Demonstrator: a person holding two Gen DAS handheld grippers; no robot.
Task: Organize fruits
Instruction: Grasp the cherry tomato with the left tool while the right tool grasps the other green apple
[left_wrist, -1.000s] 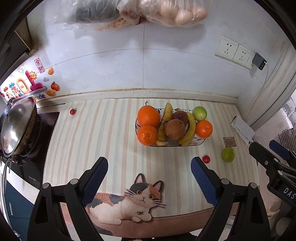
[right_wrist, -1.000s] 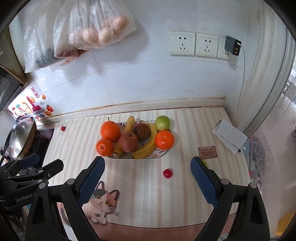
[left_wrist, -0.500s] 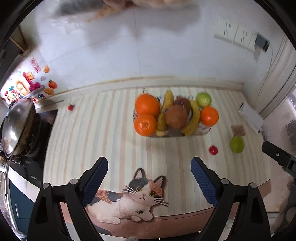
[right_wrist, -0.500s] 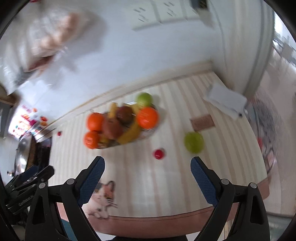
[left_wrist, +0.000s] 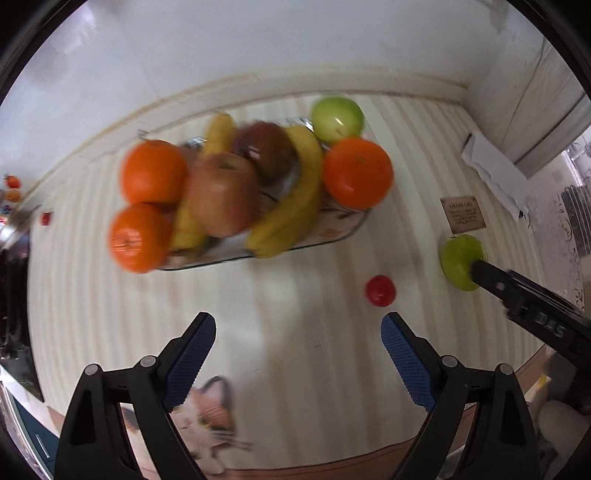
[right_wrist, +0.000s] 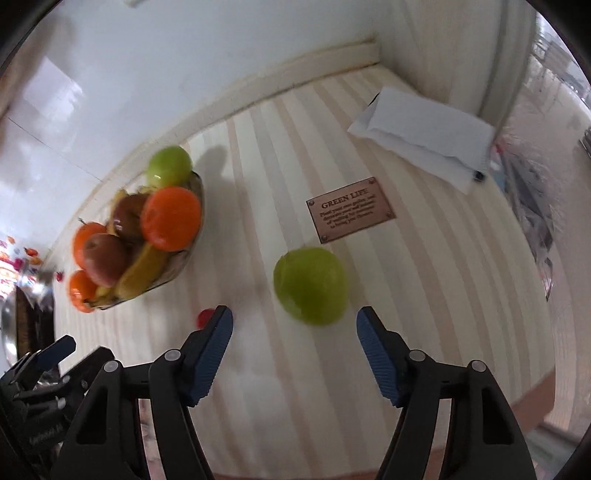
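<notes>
A glass fruit bowl (left_wrist: 343, 230) (right_wrist: 192, 254) on the striped counter holds oranges, bananas, reddish apples and a green apple (left_wrist: 337, 119). A loose green apple (right_wrist: 311, 285) (left_wrist: 460, 260) lies on the counter to its right. My right gripper (right_wrist: 294, 322) hangs just over the near side of that apple, jaws closing, pads apart from the fruit, nothing held. A small red fruit (left_wrist: 380, 290) (right_wrist: 204, 317) lies between bowl and apple, half hidden by the right gripper's left finger. My left gripper (left_wrist: 298, 327) is open and empty above bare counter, in front of the bowl.
A brown "GREEN LIFE" plaque (right_wrist: 350, 209) lies just beyond the loose apple. Folded white paper (right_wrist: 424, 136) sits near the right corner by the wall. A cat-shaped mat (left_wrist: 205, 417) lies at the counter's front edge. A stove with a pot lid (right_wrist: 9, 325) stands at far left.
Both grippers have dropped toward the counter and tilted downward. The right one has swung over the loose green apple and its jaws have narrowed. The left one has come nearer the bowl.
</notes>
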